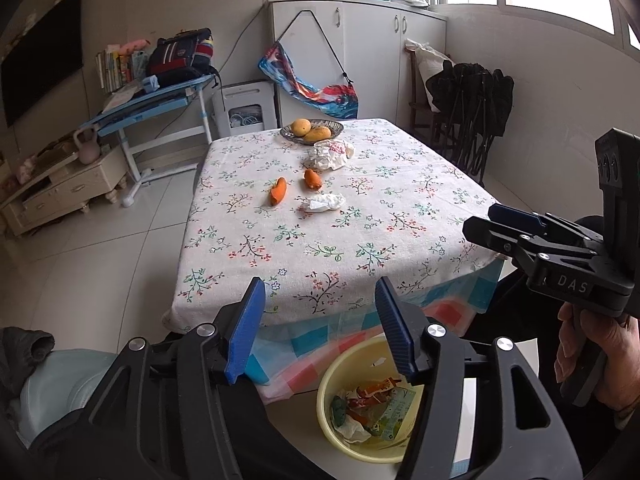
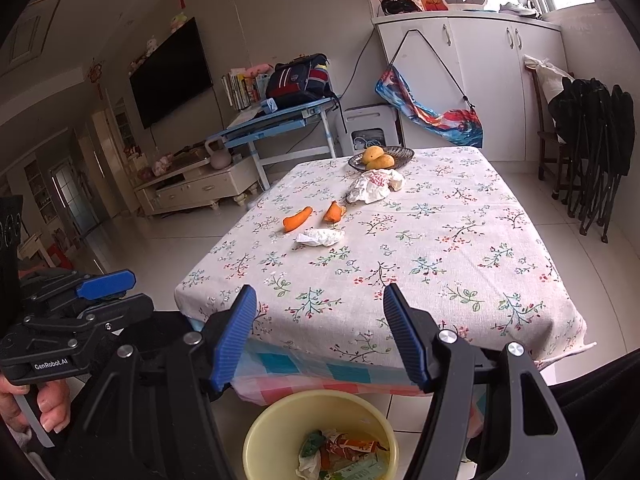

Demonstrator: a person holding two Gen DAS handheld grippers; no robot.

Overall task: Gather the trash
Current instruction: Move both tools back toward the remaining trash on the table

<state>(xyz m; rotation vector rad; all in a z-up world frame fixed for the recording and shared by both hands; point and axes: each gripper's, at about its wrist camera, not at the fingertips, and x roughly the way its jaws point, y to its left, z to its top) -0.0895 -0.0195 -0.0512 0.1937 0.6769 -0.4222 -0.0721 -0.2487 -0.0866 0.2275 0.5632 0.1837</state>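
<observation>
My left gripper (image 1: pixel 320 292) stands open and empty, above the near table edge and a yellow bin (image 1: pixel 352 354) on the floor. The bin (image 2: pixel 276 420) holds wrappers and a tissue. To the right, my right gripper (image 2: pixel 320 300) is also open with nothing between its fingers. On the floral tablecloth (image 1: pixel 360 220) lie a crumpled tissue (image 1: pixel 324 202), two orange peel pieces (image 1: pixel 278 191) (image 1: pixel 313 179) and a bigger crumpled white wrapper (image 1: pixel 330 154). The right wrist view shows the same tissue (image 2: pixel 320 237) and wrapper (image 2: pixel 374 186).
A glass dish with mangoes (image 1: pixel 312 128) sits at the table's far edge. Folded black chairs (image 1: pixel 472 100) lean at the right wall. A blue desk (image 1: pixel 160 100) and a low cabinet (image 1: pixel 60 188) stand to the left, past the white tiled floor.
</observation>
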